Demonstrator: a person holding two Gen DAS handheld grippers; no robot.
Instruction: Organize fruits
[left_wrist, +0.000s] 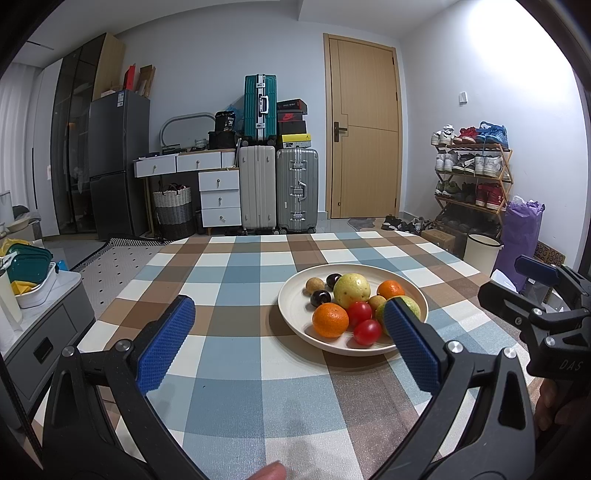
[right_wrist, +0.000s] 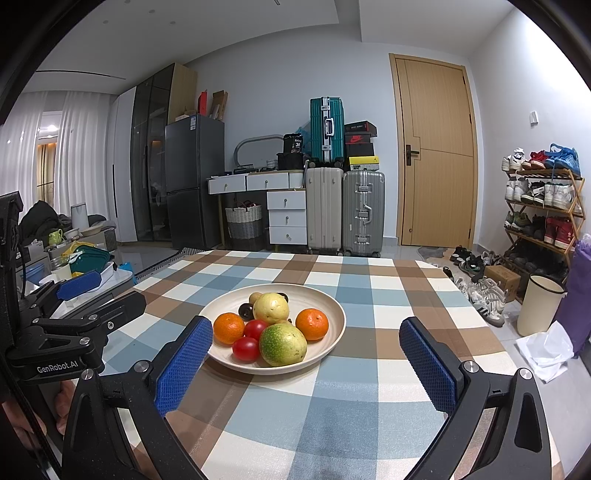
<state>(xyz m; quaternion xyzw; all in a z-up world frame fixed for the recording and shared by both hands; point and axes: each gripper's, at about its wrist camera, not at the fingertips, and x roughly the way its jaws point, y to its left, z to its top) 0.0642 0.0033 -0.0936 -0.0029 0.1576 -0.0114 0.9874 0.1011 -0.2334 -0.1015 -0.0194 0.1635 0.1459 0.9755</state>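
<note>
A cream plate (left_wrist: 295, 295) (right_wrist: 328, 299) on the checked tablecloth holds two oranges (left_wrist: 330, 319) (right_wrist: 312, 324), two red tomatoes (left_wrist: 366, 331) (right_wrist: 245, 348), a yellow guava (left_wrist: 351, 290) (right_wrist: 271, 308), a green guava (right_wrist: 282, 344), dark plums (left_wrist: 320, 297) and small brown fruits (left_wrist: 314, 284). My left gripper (left_wrist: 288, 314) is open and empty, just short of the plate's near left side. My right gripper (right_wrist: 304, 338) is open and empty, its fingers either side of the plate's near edge. Each gripper shows at the edge of the other's view.
The checked table (left_wrist: 236, 369) (right_wrist: 369, 406) stretches around the plate. A side cabinet with a dish rack (left_wrist: 33, 284) stands left. Suitcases (left_wrist: 277, 188), a drawer unit, a door and a shoe rack (left_wrist: 472, 177) lie beyond; a cream bin (right_wrist: 539, 304) is at right.
</note>
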